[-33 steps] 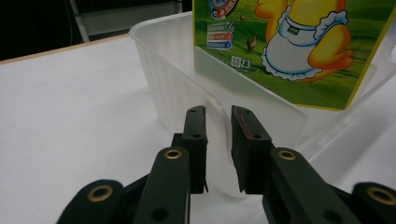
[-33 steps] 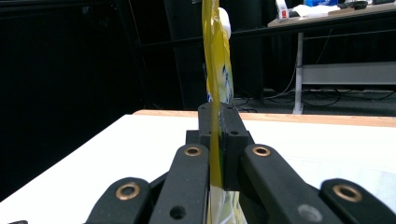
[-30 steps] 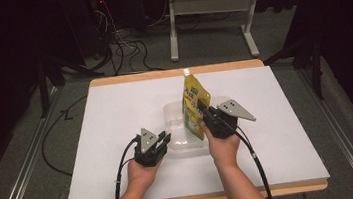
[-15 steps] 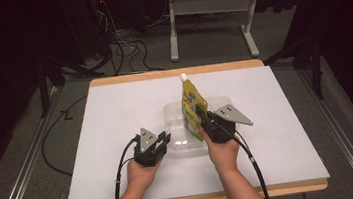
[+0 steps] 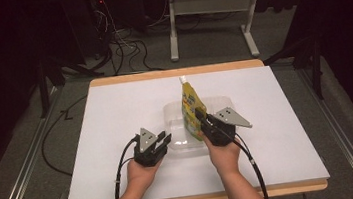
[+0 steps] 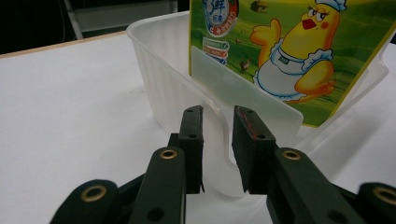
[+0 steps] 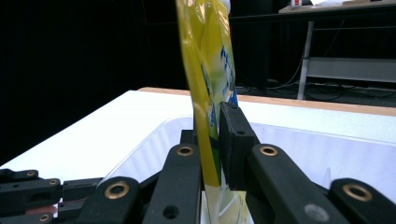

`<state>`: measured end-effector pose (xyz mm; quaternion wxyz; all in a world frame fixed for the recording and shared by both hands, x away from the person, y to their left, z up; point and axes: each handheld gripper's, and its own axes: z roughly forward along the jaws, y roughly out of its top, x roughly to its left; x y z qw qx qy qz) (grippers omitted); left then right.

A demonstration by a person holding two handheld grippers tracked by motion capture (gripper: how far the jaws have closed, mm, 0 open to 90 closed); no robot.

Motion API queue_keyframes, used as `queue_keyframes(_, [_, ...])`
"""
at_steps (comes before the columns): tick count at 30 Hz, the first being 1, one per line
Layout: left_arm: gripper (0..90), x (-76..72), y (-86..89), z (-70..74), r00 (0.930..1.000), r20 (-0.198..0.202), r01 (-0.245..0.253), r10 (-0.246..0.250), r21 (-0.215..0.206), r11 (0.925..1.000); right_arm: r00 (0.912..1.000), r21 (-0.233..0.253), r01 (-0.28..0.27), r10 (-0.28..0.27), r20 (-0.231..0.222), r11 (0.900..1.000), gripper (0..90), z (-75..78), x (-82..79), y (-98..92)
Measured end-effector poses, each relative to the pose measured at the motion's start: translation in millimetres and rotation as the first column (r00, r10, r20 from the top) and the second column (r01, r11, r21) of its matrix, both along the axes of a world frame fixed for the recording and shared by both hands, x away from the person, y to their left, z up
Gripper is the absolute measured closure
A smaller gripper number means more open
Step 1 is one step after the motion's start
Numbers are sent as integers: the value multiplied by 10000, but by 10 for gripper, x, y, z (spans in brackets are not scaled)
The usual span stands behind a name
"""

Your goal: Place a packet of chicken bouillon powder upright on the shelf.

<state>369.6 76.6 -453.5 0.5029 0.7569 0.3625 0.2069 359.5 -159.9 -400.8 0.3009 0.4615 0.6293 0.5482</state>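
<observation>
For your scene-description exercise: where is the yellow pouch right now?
In the high view the yellow pouch stands upright near the table's middle, its lower end inside the clear plastic tub, clamped by the right gripper; the left gripper sits at the tub's near left rim.

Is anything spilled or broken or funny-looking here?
Nothing is spilled or broken. The yellow pouch stands upright in the clear plastic tub, pinched by the right hand-held gripper. The left hand-held gripper has its jaws on either side of the tub's handle tab, steadying it.
</observation>
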Motion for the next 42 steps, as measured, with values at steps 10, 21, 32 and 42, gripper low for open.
queue_keyframes(10, [704,2,-5,-6,10000,-31,12,-12,33,10000,9987,-24,-312,311,-392,9995,703,-33,18,9])
queue_keyframes(21, [676,1,-5,-4,10000,-24,-10,10,-16,10000,9960,-136,-678,669,-586,9976,553,-28,30,28])
queue_keyframes(32, [561,1,15,12,10000,-7,-91,91,-125,9999,9922,-422,-1069,1038,-691,9934,342,-3,53,78])
queue_keyframes(42, [486,-43,88,92,9998,65,184,-182,-307,9994,9888,-630,-1339,1291,-753,9890,220,47,-18,44])
